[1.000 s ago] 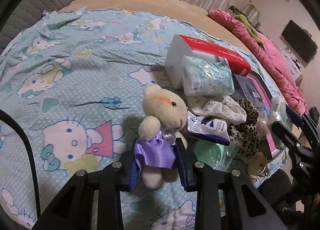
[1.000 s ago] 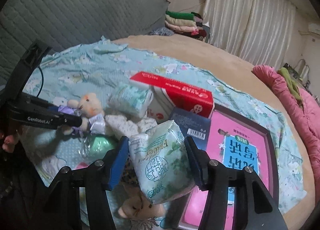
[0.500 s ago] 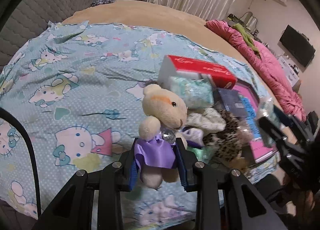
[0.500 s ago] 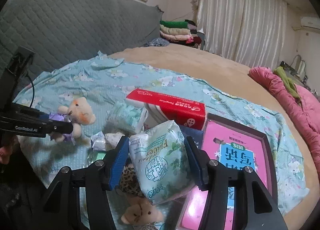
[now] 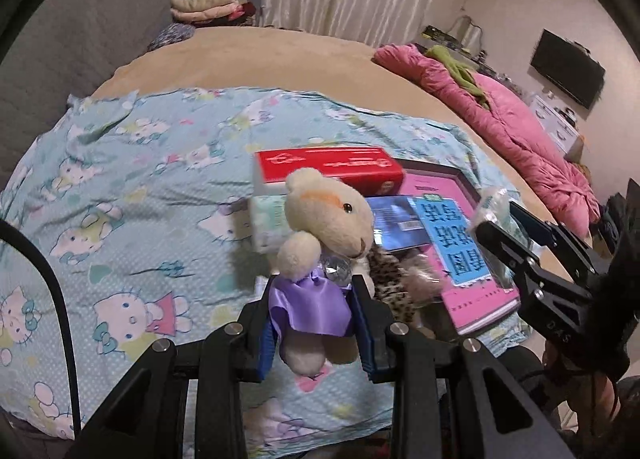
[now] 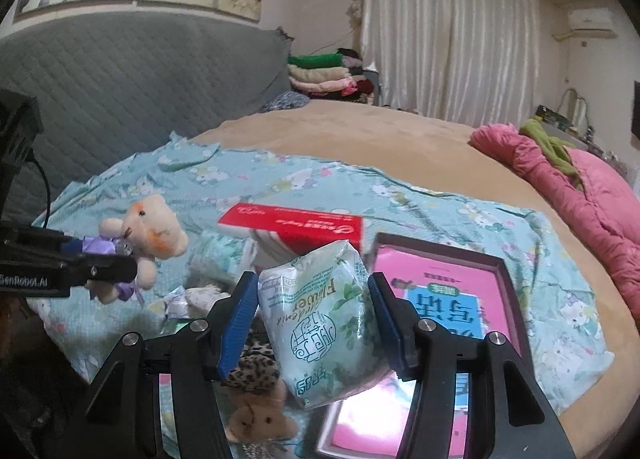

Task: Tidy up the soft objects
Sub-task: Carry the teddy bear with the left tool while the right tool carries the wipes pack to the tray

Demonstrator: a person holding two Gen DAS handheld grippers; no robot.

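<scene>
— Where's the teddy bear (image 5: 326,215)?
— My left claw (image 5: 316,323) is clamped on its purple dress, above the Hello Kitty sheet (image 5: 120,187).
— The tissue pack (image 6: 324,323)?
— Squeezed in my right claw (image 6: 316,323); red box (image 6: 296,223) at twelve o'clock, pink book (image 6: 444,283) at two.

The tissue pack (image 6: 324,323) carries the printed words "Gardenia Flower" above a round emblem of Chinese characters, which cannot be made out. The left gripper (image 6: 116,263) body reads "GenRobot.AI", its first letter cut off at the frame edge. The right gripper (image 5: 500,227) body shows letters that appear to be "DAS". The pink book (image 6: 448,299) has large Chinese characters on a blue panel; these are upside down in the left wrist view. White script on the red box (image 6: 292,221) is too blurred to read.
</scene>
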